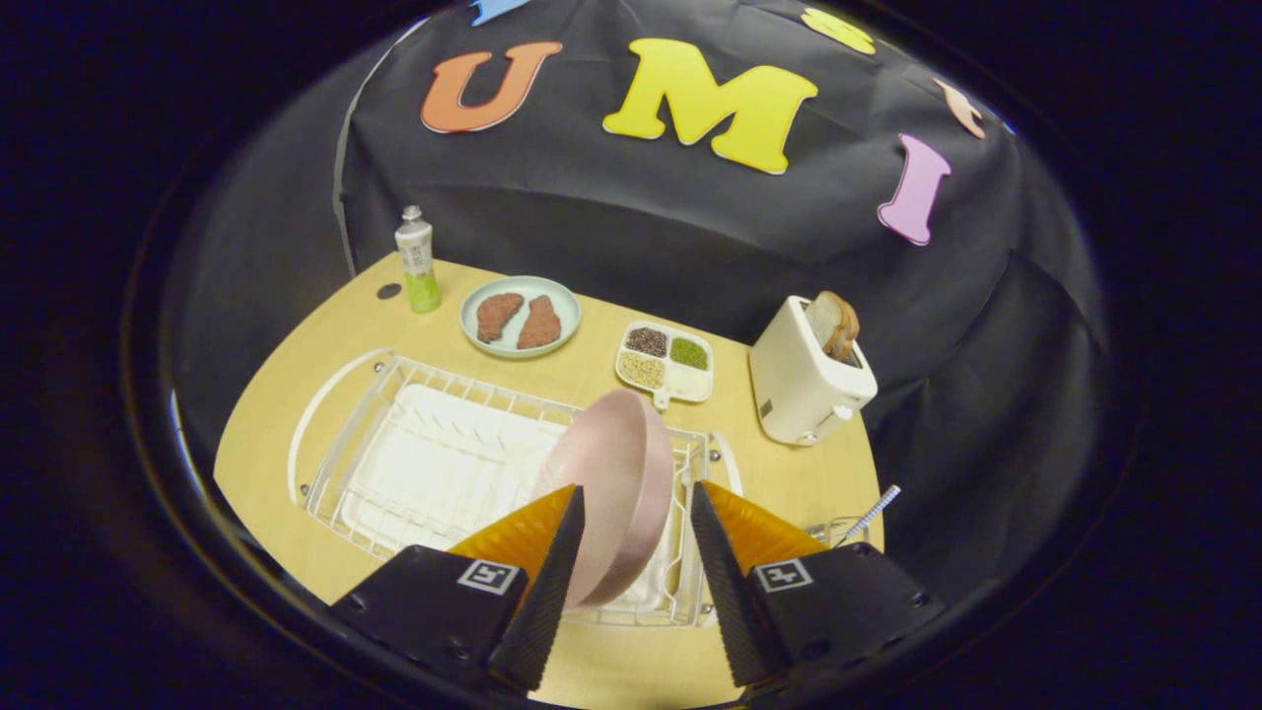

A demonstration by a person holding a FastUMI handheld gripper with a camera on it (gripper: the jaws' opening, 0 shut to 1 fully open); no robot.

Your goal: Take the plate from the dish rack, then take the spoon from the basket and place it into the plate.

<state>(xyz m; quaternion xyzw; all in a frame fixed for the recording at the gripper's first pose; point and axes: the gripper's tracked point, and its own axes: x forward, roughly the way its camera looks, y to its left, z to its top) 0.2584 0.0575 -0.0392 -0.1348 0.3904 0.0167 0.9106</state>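
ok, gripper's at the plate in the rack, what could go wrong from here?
1. The gripper is open around the pink plate, which stands on edge and tilted in the dish rack; an off-centre close could let it slip.
2. Lifting could snag the rack's wires.
3. The toaster stands close by; a wide swing might clip it.

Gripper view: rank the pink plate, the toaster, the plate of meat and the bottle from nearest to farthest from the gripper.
1. Pink plate: upright in the dish rack, between the open gripper fingers.
2. Toaster: beyond the rack, to the right.
3. Plate of meat: beyond the rack, by the wall.
4. Bottle: farthest, beside that plate.
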